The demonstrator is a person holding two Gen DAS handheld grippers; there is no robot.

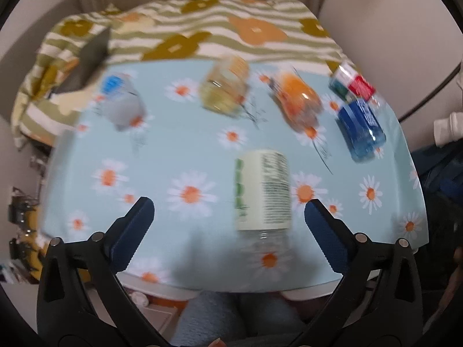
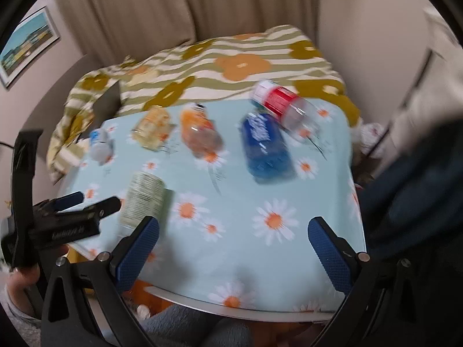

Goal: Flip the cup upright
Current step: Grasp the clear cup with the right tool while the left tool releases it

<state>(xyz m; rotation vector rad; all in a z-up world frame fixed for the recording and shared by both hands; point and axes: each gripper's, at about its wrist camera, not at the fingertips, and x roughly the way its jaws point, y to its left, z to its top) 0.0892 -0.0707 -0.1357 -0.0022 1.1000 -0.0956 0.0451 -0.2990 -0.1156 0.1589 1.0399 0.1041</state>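
- Left gripper (image 1: pixel 229 212) hangs low over the near edge of the table (image 1: pixel 179 144), pointing across it toward the far side; in the right wrist view it shows at the left edge (image 2: pixel 95 201), held level, with a hand (image 2: pixel 21 277) below its frame.
- Fingers of the left gripper are spread wide with nothing between the blue pads (image 1: pixel 136 231); they touch nothing.
- Just ahead of them and nearer the right pad stands the cup (image 1: pixel 262 192), a pale container with a green and printed label, its clear end toward the camera. Both views are blurred, so I cannot tell whether it is upright or upside down.
- Right gripper (image 2: pixel 233 232) sits above the near right part of the table (image 2: pixel 260 260), also aimed toward the far side.
- Its fingers are wide apart as well, the blue pads (image 2: pixel 136 253) bare and holding nothing; the cup (image 2: pixel 143 199) lies just beyond its left pad, close beside the left gripper's tips.
- Along the far part of the daisy-print cloth sit a blue-capped grey container (image 1: pixel 123 102), a yellow jar (image 1: pixel 225 86), an orange bottle (image 1: pixel 298 101), a blue bottle (image 1: pixel 361 127) and a red-labelled bottle (image 2: pixel 285 105).
- Beyond the table lies a striped flowered blanket (image 1: pixel 225 29), with curtains (image 2: pixel 130 8) behind it.
- Grey-clad knees (image 1: pixel 231 318) show under the near edge.
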